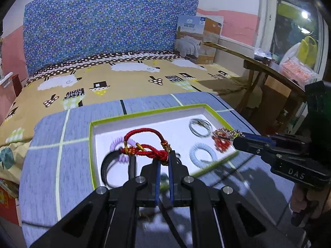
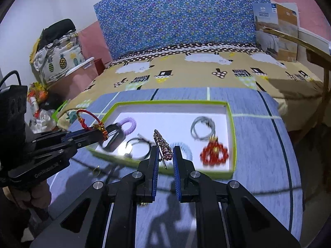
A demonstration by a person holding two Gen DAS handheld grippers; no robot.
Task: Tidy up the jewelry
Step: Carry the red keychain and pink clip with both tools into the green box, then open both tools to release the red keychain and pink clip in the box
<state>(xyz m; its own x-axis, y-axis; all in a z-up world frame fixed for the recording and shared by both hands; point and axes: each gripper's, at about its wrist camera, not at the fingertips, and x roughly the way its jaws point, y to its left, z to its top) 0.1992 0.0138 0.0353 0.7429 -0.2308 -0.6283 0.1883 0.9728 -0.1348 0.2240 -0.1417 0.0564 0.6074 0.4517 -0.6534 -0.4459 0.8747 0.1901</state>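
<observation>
- Two pieces of jewelry are in the air at once, one per gripper, both over or just beside the green-rimmed tray (image 1: pixel 92 144) that lies on the grey-blue cloth of the surface (image 1: pixel 45 144).
- The left gripper (image 1: pixel 164 161) has its jaws nearly closed on the knotted end of a red cord bracelet (image 1: pixel 144 142); the loop stands up and away from the tips, over the tray's left half.
- The right gripper (image 2: pixel 166 155) has its jaws narrowed onto a beaded hair clip (image 2: pixel 162 144). The clip's long axis runs forward, roughly in line with the fingers, its free end pointing toward the tray's far wall.
- Below the bracelet lie a lilac coil hair tie (image 1: pixel 120 144) and a black bangle (image 1: pixel 107 165), blurred; below and beyond the clip lie a pale blue hair tie (image 1: pixel 201 155), a red bead ornament (image 2: pixel 214 155) and thin grey wire rings (image 2: pixel 203 130).
- The relation that matters: each held piece already hangs over its own side of the tray, left piece left, right piece right, so neither hand needs to cross the other.
- My reading is that a set-down comes next. The open white floor in the tray's middle and far part looks like the safest spot, since both near corners are crowded.
- Risk, as I judge it: the bracelet's loop could snag on the coil tie.
</observation>
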